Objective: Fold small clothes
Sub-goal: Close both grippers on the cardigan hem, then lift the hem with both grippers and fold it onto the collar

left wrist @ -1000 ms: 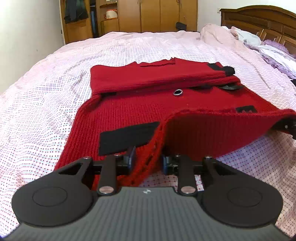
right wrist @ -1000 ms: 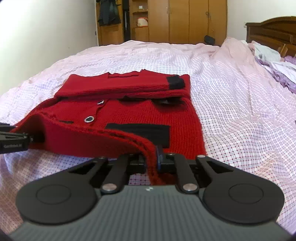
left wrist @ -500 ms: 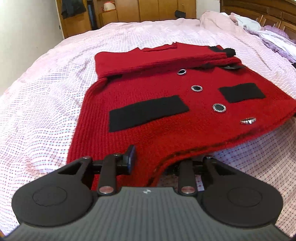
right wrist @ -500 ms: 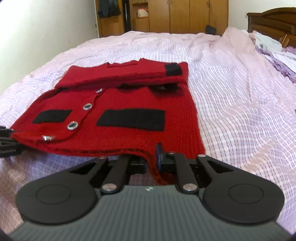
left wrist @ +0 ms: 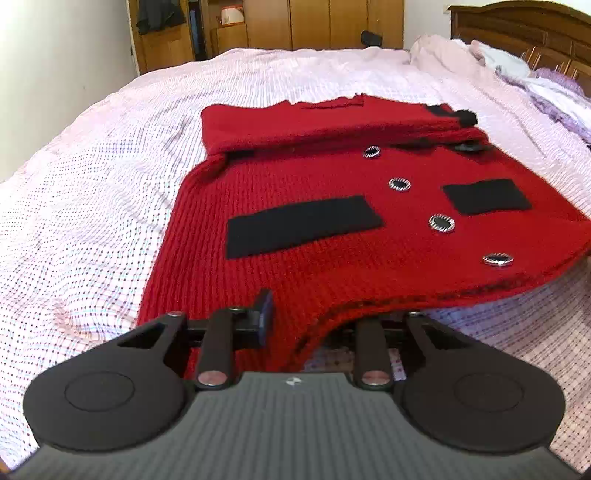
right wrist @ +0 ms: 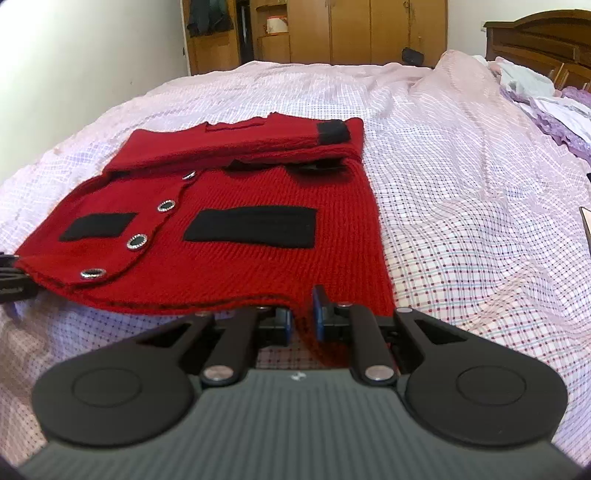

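Both grippers, left gripper [left wrist: 295, 325] and right gripper [right wrist: 303, 319], pinch the red knit cardigan [left wrist: 332, 229] hem, the left jaws having just closed further; a loose pinch could drop it mid-fold.

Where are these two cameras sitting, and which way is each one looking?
Left wrist: sits on the left gripper, looks forward and down across the bed at the red cardigan; only the gripper's fingers show, at the hem.
Right wrist: sits on the right gripper, same direction; its fingers pinch the hem, and the other gripper peeks in at the left edge.
Shared: cardigan, bed, wooden wardrobe.
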`<state>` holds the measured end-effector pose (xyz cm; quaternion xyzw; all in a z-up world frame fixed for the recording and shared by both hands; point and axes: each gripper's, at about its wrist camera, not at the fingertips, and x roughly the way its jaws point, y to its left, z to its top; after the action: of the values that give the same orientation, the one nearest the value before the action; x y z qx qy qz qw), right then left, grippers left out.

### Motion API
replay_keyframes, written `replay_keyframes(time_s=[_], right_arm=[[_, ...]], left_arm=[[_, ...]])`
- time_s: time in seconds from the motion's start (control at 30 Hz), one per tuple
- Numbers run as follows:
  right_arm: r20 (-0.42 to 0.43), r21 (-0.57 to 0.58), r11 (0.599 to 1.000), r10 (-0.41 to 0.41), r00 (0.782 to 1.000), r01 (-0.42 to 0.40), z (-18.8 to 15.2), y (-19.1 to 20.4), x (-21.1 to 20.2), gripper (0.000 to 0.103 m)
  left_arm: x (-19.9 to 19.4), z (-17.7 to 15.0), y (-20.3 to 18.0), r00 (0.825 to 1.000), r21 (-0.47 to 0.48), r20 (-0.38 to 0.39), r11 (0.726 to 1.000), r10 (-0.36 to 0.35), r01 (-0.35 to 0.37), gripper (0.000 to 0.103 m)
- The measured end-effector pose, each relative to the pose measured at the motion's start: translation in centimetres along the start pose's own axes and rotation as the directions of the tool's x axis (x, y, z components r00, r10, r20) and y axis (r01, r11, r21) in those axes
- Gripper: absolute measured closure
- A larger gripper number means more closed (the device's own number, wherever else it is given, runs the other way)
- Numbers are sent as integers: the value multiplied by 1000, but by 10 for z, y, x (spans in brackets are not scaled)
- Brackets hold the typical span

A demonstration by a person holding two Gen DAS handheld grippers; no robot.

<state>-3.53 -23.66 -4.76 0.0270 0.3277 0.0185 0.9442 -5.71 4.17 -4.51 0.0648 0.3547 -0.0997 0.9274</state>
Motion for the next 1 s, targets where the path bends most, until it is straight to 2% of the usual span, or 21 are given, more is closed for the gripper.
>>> replay_keyframes(time_s=[0.13, 0.23, 0.43, 0.57, 0.7, 1.0], right_arm=[[33, 0, 1000, -3, 999, 3, 3, 3, -3, 92], [74, -10, 1000, -5, 997, 6, 11, 7, -7, 93], [145, -32, 999, -12, 989, 17, 41, 11, -9, 94], [199, -72, 997, -12, 980, 27, 70, 16, -6, 94], [227, -82, 996, -11, 974, 31, 102, 19, 6, 94], [234, -71, 995, -49, 971, 68, 177, 20, 43, 94]], left_arm=[[-5, 8, 1, 1000, -10, 22, 1000, -15, 15, 89], [-14, 21, 4, 998, -15, 65, 1000, -26, 27, 91], [-22, 65, 10, 988, 13, 154, 1000, -29, 28, 92], [-17, 95, 11, 979, 55, 205, 998, -6, -5, 93], [-3, 128, 18, 977, 55, 213, 998, 2, -13, 94], [34, 210, 38, 978, 36, 208, 999, 6, -14, 94]])
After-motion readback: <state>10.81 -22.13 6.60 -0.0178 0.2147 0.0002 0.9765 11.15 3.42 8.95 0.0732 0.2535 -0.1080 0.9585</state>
